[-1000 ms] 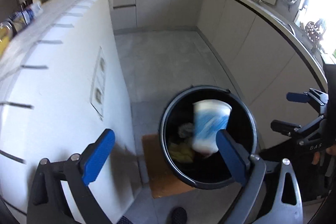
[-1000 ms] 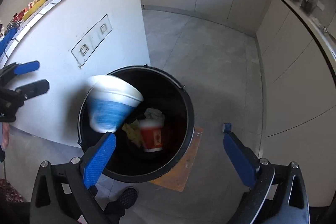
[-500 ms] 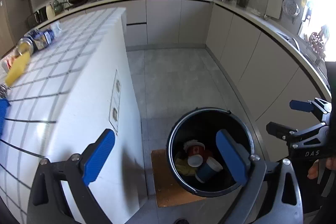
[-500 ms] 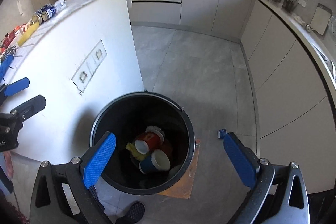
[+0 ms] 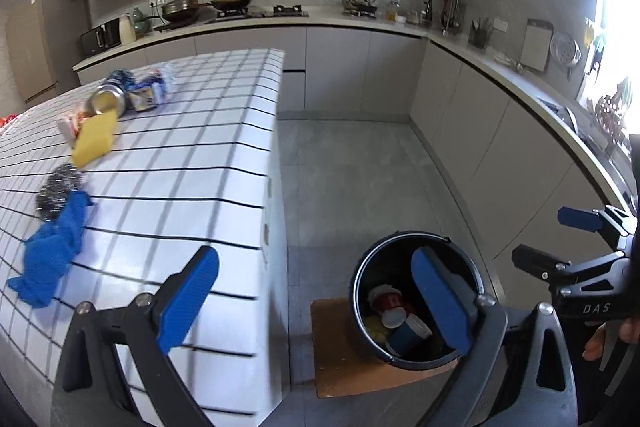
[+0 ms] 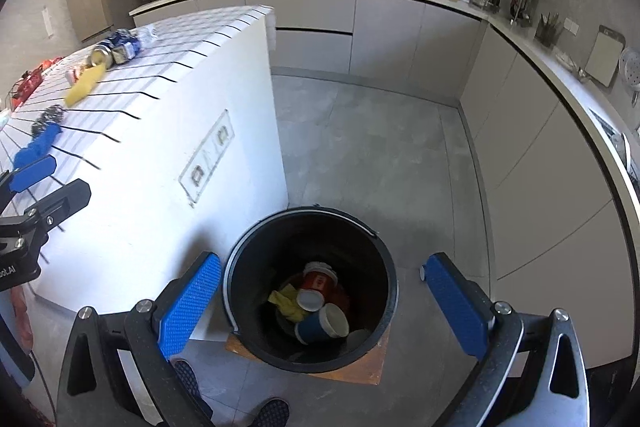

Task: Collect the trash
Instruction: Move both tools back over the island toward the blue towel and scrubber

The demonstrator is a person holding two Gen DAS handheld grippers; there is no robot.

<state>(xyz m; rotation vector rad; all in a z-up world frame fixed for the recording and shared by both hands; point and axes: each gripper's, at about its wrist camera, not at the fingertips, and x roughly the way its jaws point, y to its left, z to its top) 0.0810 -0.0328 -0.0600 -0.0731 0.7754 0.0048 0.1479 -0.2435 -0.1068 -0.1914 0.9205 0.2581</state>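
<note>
While both blue-padded grippers are held wide apart and empty above the kitchen floor, the left gripper (image 5: 316, 303) and the right gripper (image 6: 324, 307) are seen over a round black plastic bin (image 6: 240, 267), which stands on a brown board just beside the white tiled island counter (image 5: 192, 163). Paper cups (a red one (image 6: 318, 281) and a blue one (image 6: 316, 327)) and a crumpled yellow scrap (image 6: 286, 303) are already lying in the bin's bottom. More candidates for collection are left on the counter top: a flat yellow packet (image 5: 95, 139), a metal can on its side (image 5: 103, 102), a steel-wool scourer (image 5: 58, 189) and a crumpled blue cloth (image 5: 52, 259). The packet is judged light and soft, best pinched across its narrow middle; the can would be stiff, smooth and apt to roll, so it would be taken across its round body. The cloth would be gathered at a raised fold.
</note>
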